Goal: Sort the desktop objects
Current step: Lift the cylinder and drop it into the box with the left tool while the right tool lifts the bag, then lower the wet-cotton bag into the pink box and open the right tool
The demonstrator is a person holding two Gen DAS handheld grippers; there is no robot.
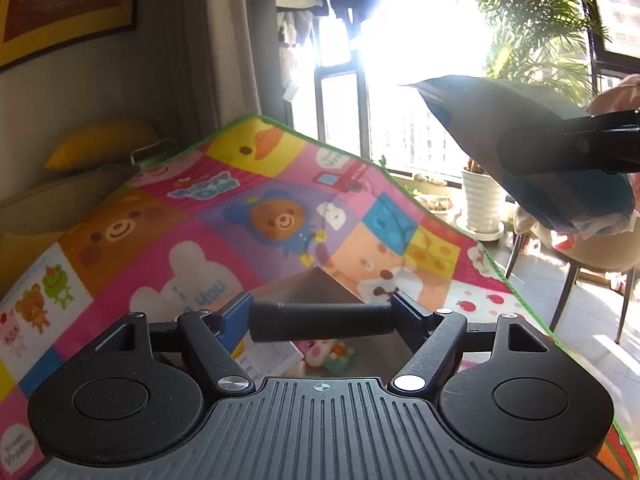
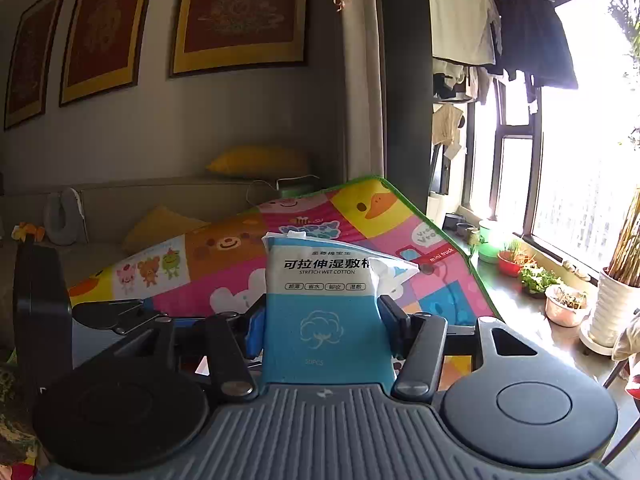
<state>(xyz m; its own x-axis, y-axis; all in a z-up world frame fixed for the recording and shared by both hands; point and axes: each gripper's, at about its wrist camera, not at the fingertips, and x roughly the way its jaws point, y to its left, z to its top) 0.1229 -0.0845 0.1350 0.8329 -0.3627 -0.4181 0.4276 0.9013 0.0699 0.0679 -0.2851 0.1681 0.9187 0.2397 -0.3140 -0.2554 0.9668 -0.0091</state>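
My left gripper (image 1: 320,320) is shut on a black cylindrical object (image 1: 320,321), held crosswise between its fingertips above the colourful cartoon mat (image 1: 224,216). My right gripper (image 2: 322,320) is shut on a blue and white pack of stretch wet cotton pads (image 2: 324,300), held upright above the mat (image 2: 360,216). In the left wrist view the same pack (image 1: 500,120) hangs in the air at the upper right, clamped by a black right finger (image 1: 568,148).
A brown box (image 1: 316,280) with small toys (image 1: 328,352) in it lies below my left gripper. A sofa with yellow cushions (image 2: 256,160) stands behind the mat. Potted plants (image 2: 536,276) line the windowsill at the right. A chair (image 1: 592,264) stands right of the mat.
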